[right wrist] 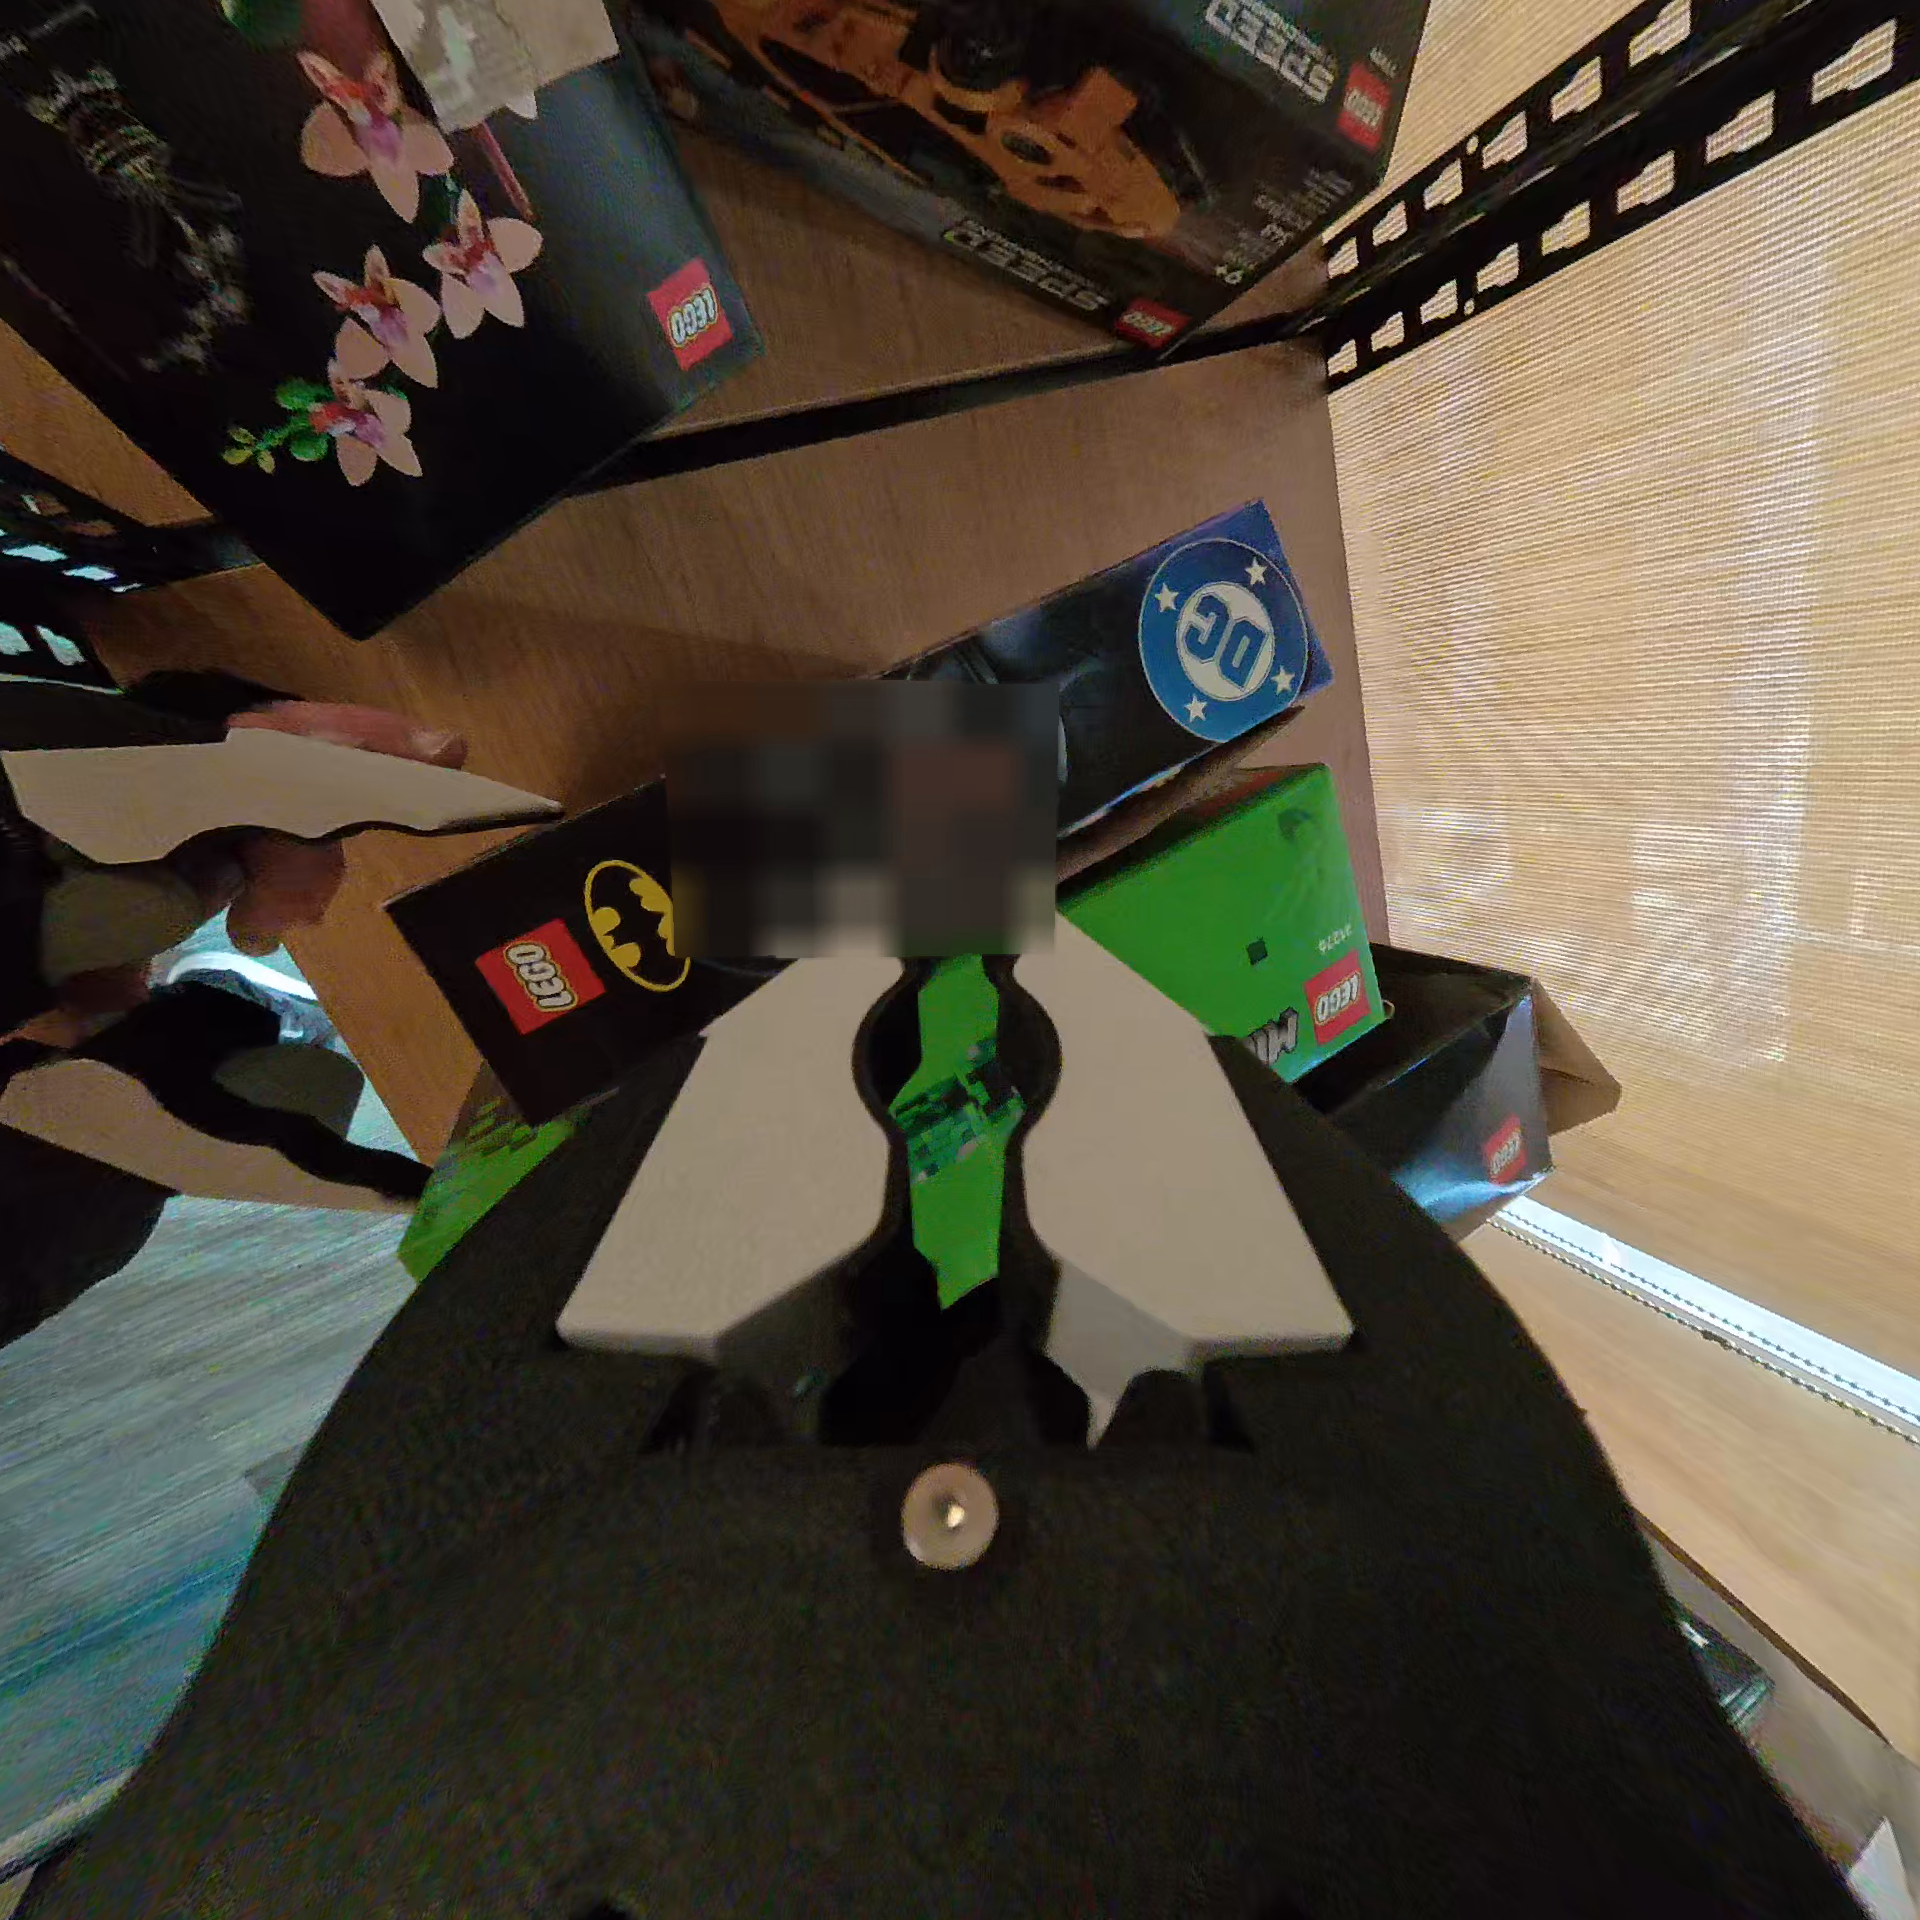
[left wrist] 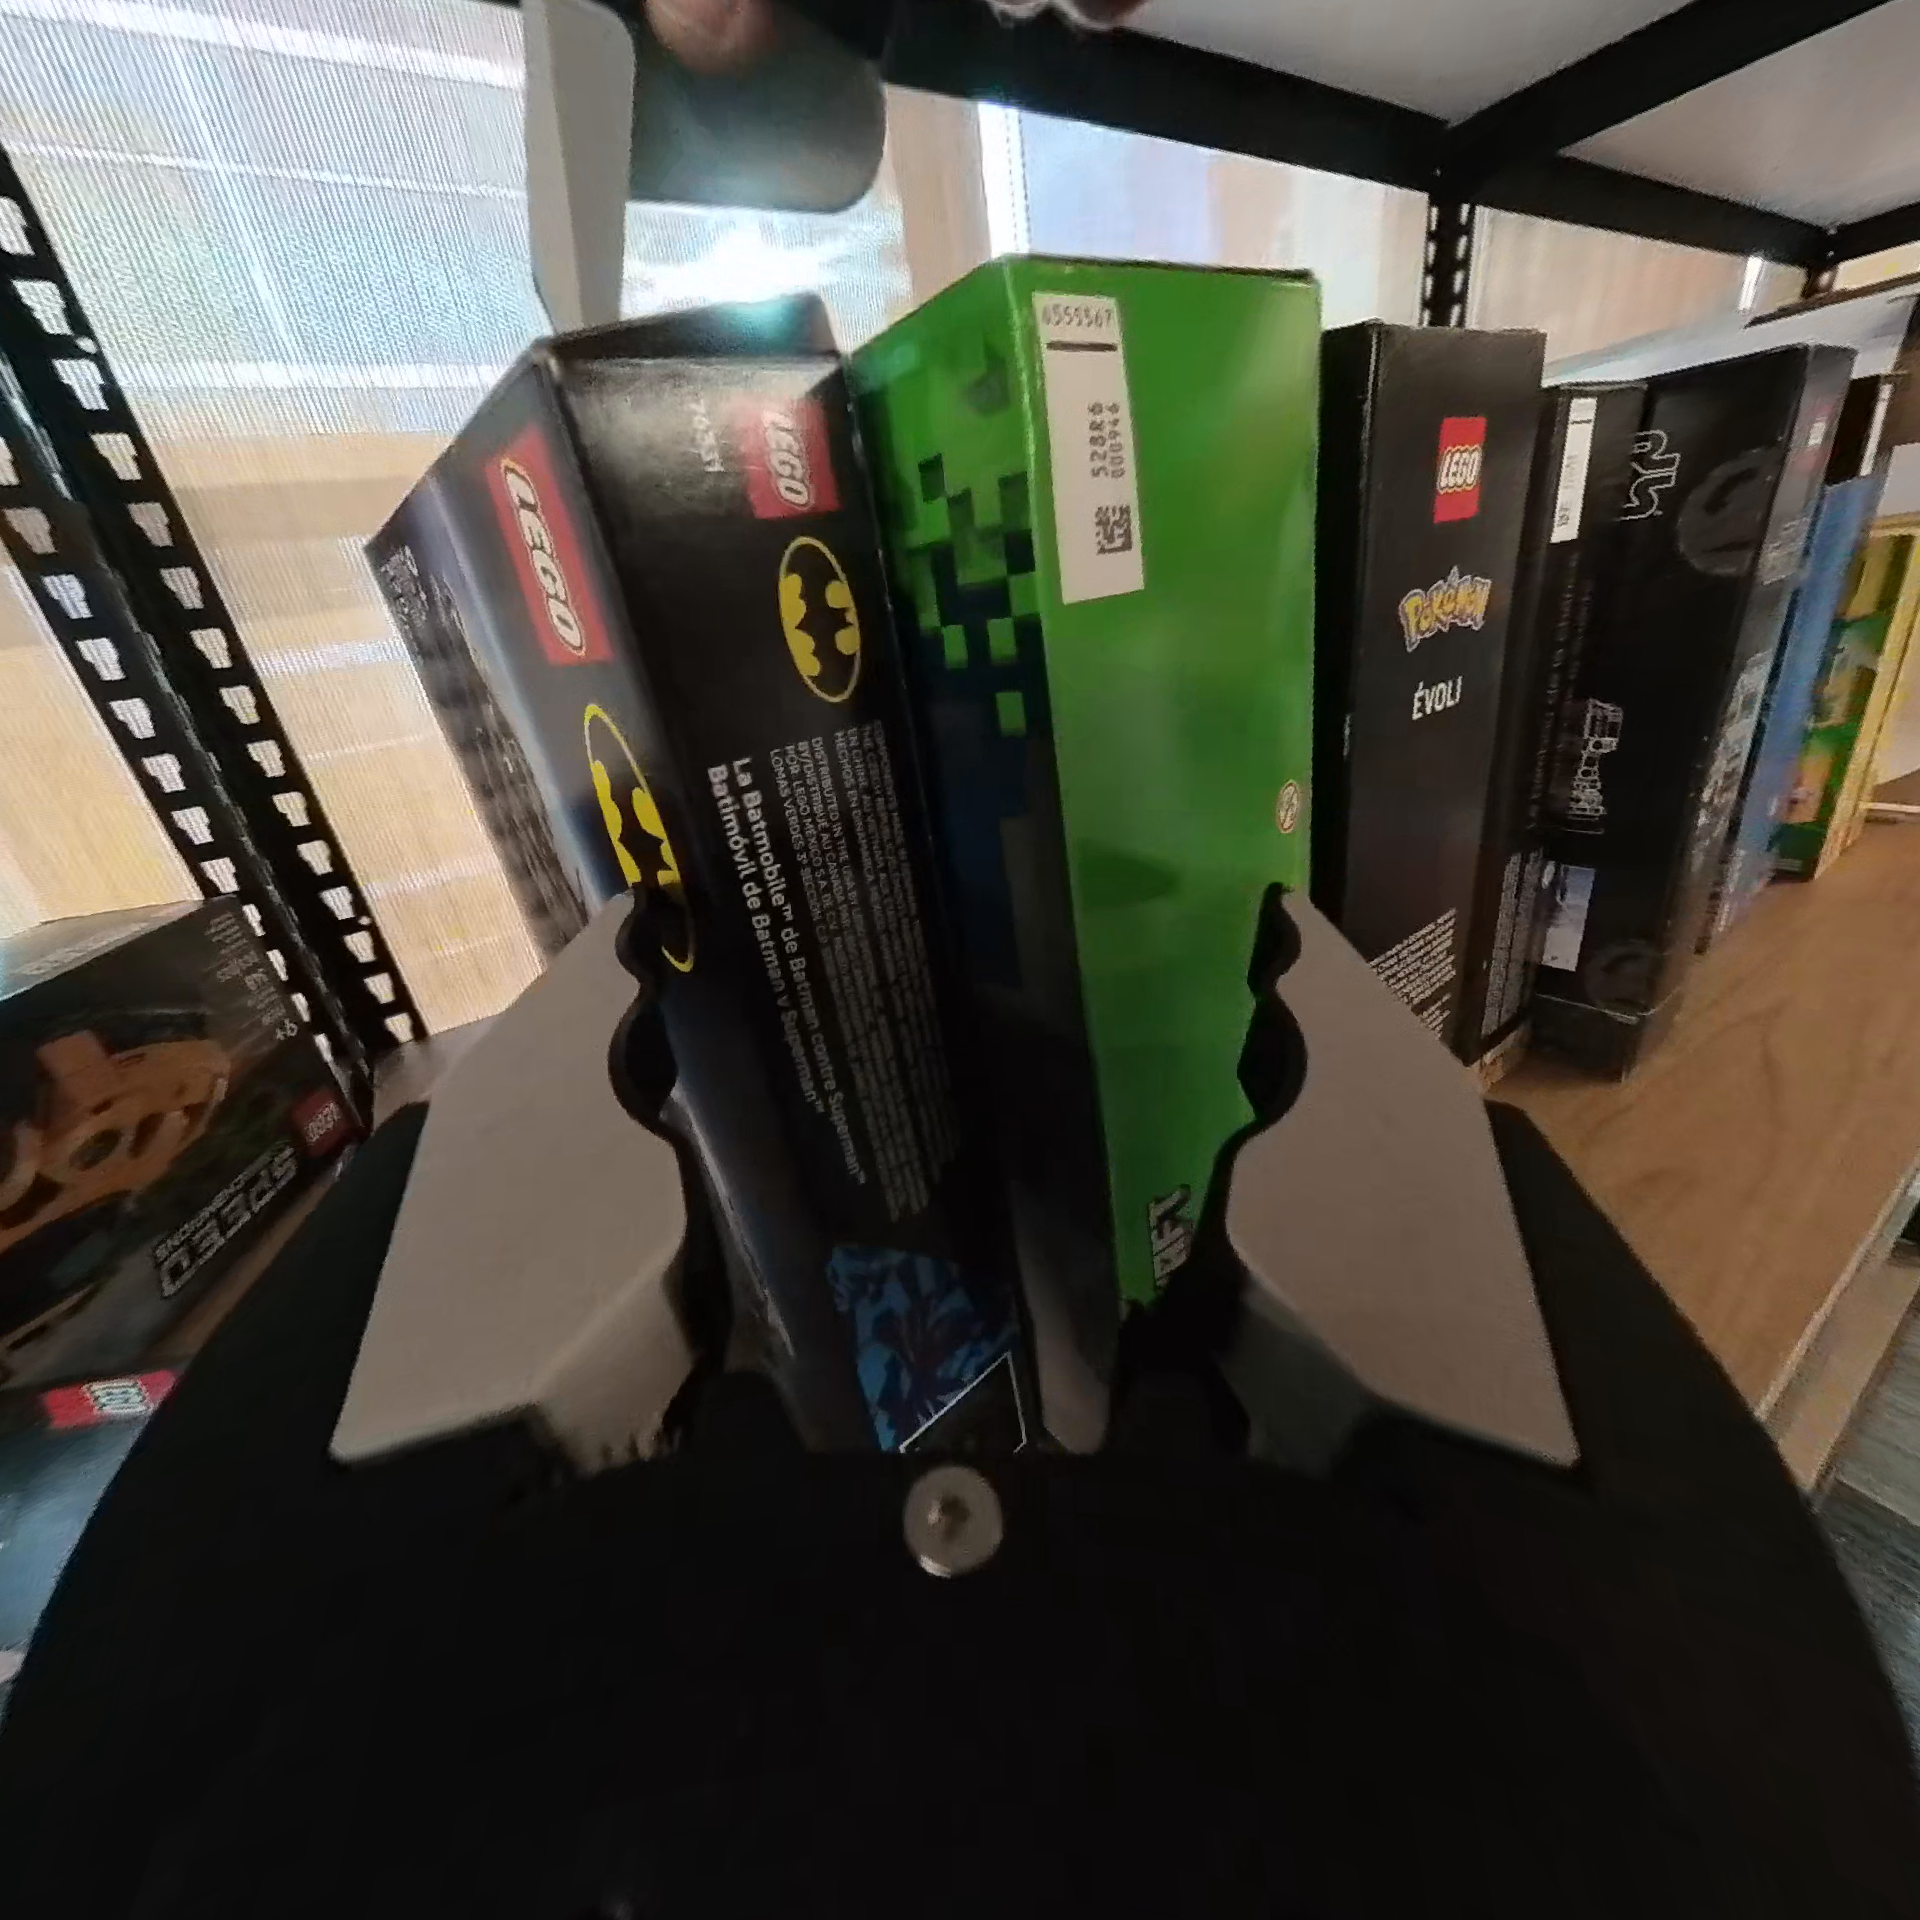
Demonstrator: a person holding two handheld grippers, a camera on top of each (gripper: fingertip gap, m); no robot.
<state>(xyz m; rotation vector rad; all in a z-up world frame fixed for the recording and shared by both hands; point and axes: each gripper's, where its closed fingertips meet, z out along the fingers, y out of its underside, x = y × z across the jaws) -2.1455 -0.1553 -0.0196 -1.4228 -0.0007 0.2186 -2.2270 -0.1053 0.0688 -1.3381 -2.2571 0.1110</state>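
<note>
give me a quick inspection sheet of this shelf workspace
surface: wooden shelf board
job's things: black box leaning on upright green box
clutter: row of dark boxes; flower box; car box
grippers: left gripper wide, straddling both boxes, pressure unclear; right gripper nearly closed above the green box, grasp unclear
cables: nothing seen
surroundings: black slotted upright; woven blind
</note>
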